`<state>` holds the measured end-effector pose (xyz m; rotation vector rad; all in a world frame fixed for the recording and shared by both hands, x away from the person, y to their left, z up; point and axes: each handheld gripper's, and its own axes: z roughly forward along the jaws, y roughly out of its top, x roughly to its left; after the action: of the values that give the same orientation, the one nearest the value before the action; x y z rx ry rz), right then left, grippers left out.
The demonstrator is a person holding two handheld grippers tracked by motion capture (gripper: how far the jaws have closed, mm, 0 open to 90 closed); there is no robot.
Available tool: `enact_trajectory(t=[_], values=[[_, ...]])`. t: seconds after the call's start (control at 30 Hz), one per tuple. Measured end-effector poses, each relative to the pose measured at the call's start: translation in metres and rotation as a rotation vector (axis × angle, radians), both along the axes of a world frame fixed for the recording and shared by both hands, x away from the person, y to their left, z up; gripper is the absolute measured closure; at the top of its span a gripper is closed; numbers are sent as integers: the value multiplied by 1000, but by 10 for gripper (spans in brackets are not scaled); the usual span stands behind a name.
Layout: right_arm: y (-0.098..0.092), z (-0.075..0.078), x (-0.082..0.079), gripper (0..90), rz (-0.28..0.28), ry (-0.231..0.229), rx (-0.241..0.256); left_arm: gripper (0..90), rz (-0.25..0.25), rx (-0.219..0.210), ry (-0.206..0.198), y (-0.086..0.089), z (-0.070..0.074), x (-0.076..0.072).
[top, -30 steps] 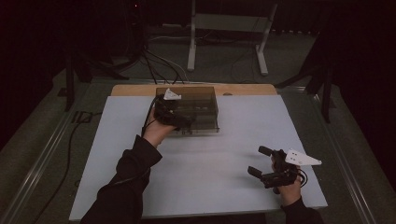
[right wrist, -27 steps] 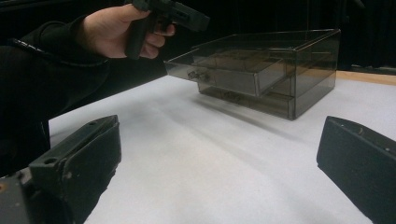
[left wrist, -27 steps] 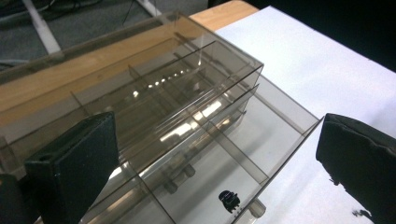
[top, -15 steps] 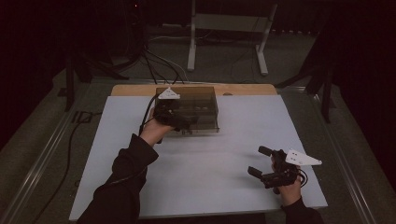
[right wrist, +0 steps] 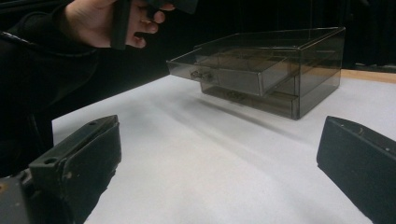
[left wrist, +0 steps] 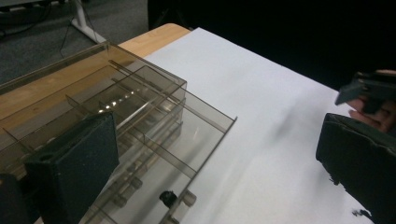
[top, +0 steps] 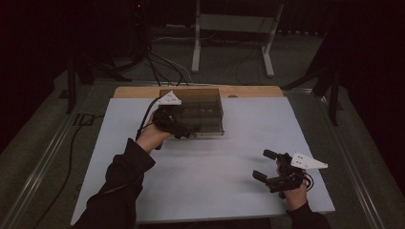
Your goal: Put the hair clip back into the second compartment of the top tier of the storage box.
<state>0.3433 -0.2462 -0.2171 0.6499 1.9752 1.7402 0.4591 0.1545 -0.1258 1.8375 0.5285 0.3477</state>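
High view: smoked clear drawer box point(top: 198, 110) at far centre of white table point(top: 205, 167), left gripper point(top: 179, 128) over its near-left corner; right gripper point(top: 267, 166) near right, jaws apart, bare table between.

Left gripper view: jaws wide apart, holding nothing; top drawer point(left wrist: 187, 140) pulled out (edge overhangs table).

Right gripper view: jaws apart, open table up to box point(right wrist: 275, 70).

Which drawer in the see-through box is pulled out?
The top drawer of the box sticks out toward the table's front. The lower drawer sits pushed in underneath it.
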Motion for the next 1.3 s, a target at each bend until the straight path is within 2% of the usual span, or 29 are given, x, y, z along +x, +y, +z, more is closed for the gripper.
enact_trajectory(t=[0.27, 0.43, 0.53, 0.73, 0.77, 1.0, 1.3], values=[[0, 0, 0, 0, -1, 3, 4, 4, 2, 1, -31, 12, -1, -17], [0, 0, -1, 0, 0, 1, 3, 4, 31, 22, -51, 23, -9, -26], [-1, 0, -1, 0, -1, 1, 3, 4, 53, 16, -40, 30, -17, -29], [0, 0, -1, 0, 1, 1, 1, 4, 83, 38, -34, 43, -33, -37], [0, 0, -1, 0, 1, 2, 1, 4, 87, 29, -32, 46, -35, -38], [1, 0, 0, 0, 0, 2, 0, 4, 102, 38, -17, 59, -55, -44], [1, 0, 0, 0, 0, 2, -2, 4, 112, 28, 8, 71, -78, -49]])
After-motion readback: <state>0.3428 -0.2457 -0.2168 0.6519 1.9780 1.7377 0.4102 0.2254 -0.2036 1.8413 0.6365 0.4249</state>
